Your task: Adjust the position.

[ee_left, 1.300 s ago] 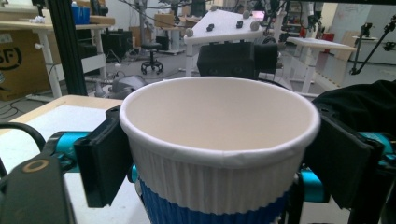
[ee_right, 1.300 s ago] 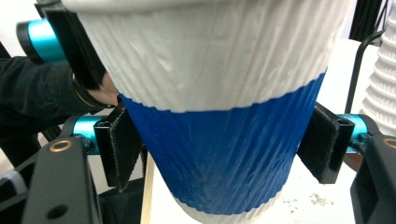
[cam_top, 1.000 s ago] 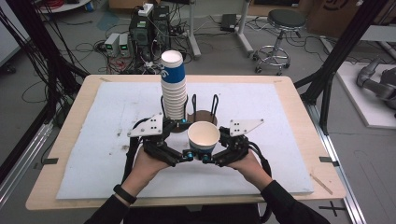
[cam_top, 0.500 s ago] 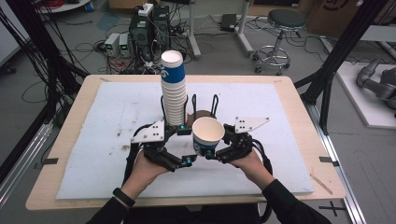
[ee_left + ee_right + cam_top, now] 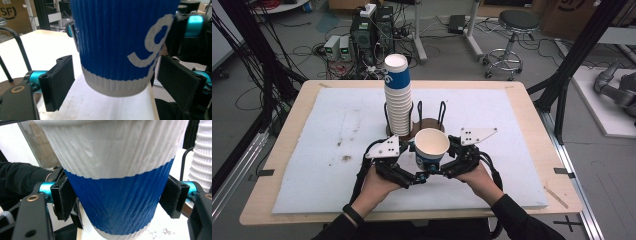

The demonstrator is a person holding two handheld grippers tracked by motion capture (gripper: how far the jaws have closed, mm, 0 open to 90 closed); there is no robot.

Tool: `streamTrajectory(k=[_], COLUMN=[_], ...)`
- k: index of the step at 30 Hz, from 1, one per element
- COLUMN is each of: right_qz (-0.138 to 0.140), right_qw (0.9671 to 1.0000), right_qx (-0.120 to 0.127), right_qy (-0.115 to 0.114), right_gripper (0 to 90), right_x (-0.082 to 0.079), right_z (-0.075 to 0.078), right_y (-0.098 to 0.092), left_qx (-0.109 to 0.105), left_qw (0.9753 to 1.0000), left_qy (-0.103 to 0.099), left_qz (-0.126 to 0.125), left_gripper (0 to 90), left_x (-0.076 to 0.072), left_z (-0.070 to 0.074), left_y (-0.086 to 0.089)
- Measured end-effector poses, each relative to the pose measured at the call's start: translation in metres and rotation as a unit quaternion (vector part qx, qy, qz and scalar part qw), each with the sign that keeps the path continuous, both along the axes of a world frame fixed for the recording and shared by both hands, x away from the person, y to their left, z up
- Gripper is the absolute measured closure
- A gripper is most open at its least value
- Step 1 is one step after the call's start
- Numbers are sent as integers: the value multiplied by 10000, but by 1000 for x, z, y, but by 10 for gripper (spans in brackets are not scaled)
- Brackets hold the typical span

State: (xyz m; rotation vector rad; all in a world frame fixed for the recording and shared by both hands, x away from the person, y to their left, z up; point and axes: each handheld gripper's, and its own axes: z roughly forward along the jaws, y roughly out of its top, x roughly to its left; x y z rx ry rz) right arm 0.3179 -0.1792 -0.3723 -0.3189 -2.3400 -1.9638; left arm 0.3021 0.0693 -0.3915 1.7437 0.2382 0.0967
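Observation:
A blue and white ribbed paper cup [image 5: 431, 147] is held upright just above the white mat, mouth up and empty. My right gripper [image 5: 120, 197] is shut on the paper cup [image 5: 117, 182], both pads pressing its blue band. My left gripper [image 5: 112, 87] is open around the cup's [image 5: 117, 45] lower part, with a gap between each jaw and the wall. In the high view the left gripper [image 5: 412, 177] and right gripper [image 5: 443, 169] meet under the cup from either side. A tall stack of cups [image 5: 397, 95] stands just behind.
The stack of cups [image 5: 202, 157] sits in a round brown holder [image 5: 432, 125] with black wire loops [image 5: 15, 42]. A white mat [image 5: 512, 135] covers the wooden table [image 5: 532, 95]. Cables, boxes and a stool lie on the floor beyond the far edge.
The cup and both grippers have shifted only slightly, a little right and back. The cup stays held in front of the holder.

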Motion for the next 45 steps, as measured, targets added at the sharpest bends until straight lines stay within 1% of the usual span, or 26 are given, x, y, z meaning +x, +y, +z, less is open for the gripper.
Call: streamTrajectory(k=[4,6,7,9,11,13,17,19,21,23,27,29,30,32,34,35,38,41,45], right_qz=[25,44,40,66,53,47,74,28,37,11,-42,-66,-61,-45,-41,-35,-12,15,23], right_qw=[10000,10000,10000,10000,10000,10000,9999,10000,10000,10000,10000,10000,9999,9999,9999,9999,9999,9999,9999], right_qx=[-13,-41,-52,-48,-62,-75,-106,-64,-33,17,43,-5,-1,23,24,5,5,-11,-25], right_qy=[-15,-20,-18,-20,-22,-28,39,-39,18,28,11,-74,-104,-90,-132,-112,-167,-159,-166], right_gripper=[253,253,253,253,253,251,219,196,185,173,173,212,215,219,225,227,229,230,230], right_x=[-1,-1,-2,-2,-2,-1,-1,-2,-2,-2,-2,-3,-3,-3,-3,-4,-5,-6,-7], right_z=[-1,-2,-2,-2,-2,-3,-2,-1,2,4,5,6,6,6,5,5,4,3,2], right_y=[3,4,4,5,5,5,5,5,5,4,2,2,2,2,3,3,5,7,9], left_qx=[3,14,17,-14,-5,-4,-49,-27,-19,1,30,26,5,-41,-132,-174,-259,-332,-315], left_qw=[10000,10000,10000,10000,10000,10000,9999,9999,9999,9999,9998,9998,9997,9996,9994,9993,9992,9991,9992], left_qy=[11,-8,-17,23,32,51,87,88,110,117,133,136,154,198,259,269,228,184,172], left_qz=[-57,-96,-73,-79,-73,-74,-106,-98,-104,-109,-149,-142,-165,-202,-191,-184,-199,-176,-183], left_gripper=[203,246,267,293,297,300,301,302,302,302,302,302,301,288,230,206,202,202,231], left_x=[-1,-1,-1,0,0,0,0,1,1,1,1,1,1,1,1,1,0,-1,-1], left_z=[-1,-2,-2,-3,-3,-4,-6,-8,-9,-10,-12,-12,-12,-11,-10,-9,-6,-3,-3], left_y=[-2,-2,-1,0,0,0,1,1,1,1,-1,-2,-2,-1,-2,-2,-2,-1,-1])
